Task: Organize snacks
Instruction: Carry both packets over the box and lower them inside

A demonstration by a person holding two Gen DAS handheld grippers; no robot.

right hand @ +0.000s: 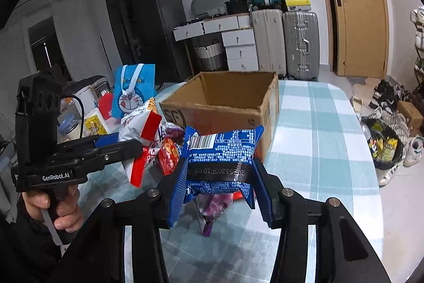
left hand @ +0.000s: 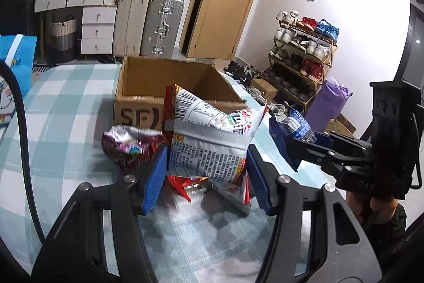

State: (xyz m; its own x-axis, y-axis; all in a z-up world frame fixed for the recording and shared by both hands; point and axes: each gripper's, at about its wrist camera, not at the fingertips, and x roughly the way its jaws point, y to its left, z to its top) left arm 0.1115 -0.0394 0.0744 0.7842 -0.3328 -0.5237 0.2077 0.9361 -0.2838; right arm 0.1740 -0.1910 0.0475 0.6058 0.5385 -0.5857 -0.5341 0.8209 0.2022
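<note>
My left gripper (left hand: 206,169) is shut on a white and red snack bag (left hand: 212,142), held above the checked tablecloth just in front of an open cardboard box (left hand: 137,108). My right gripper (right hand: 218,177) is shut on a blue snack packet (right hand: 222,150), held in front of the same box (right hand: 220,108). The right gripper (left hand: 299,142) and its blue packet (left hand: 299,126) show at the right in the left wrist view. The left gripper (right hand: 127,147) with its white and red bag (right hand: 140,131) shows at the left in the right wrist view. A purple snack bag (left hand: 129,147) lies on the table.
A red snack bag (left hand: 185,182) lies under the held bag. A blue cartoon bag (right hand: 132,92) and jars stand at the table's left. Suitcases (left hand: 161,25), drawers and a shoe rack (left hand: 302,55) line the room beyond. The checked table (right hand: 318,129) extends right.
</note>
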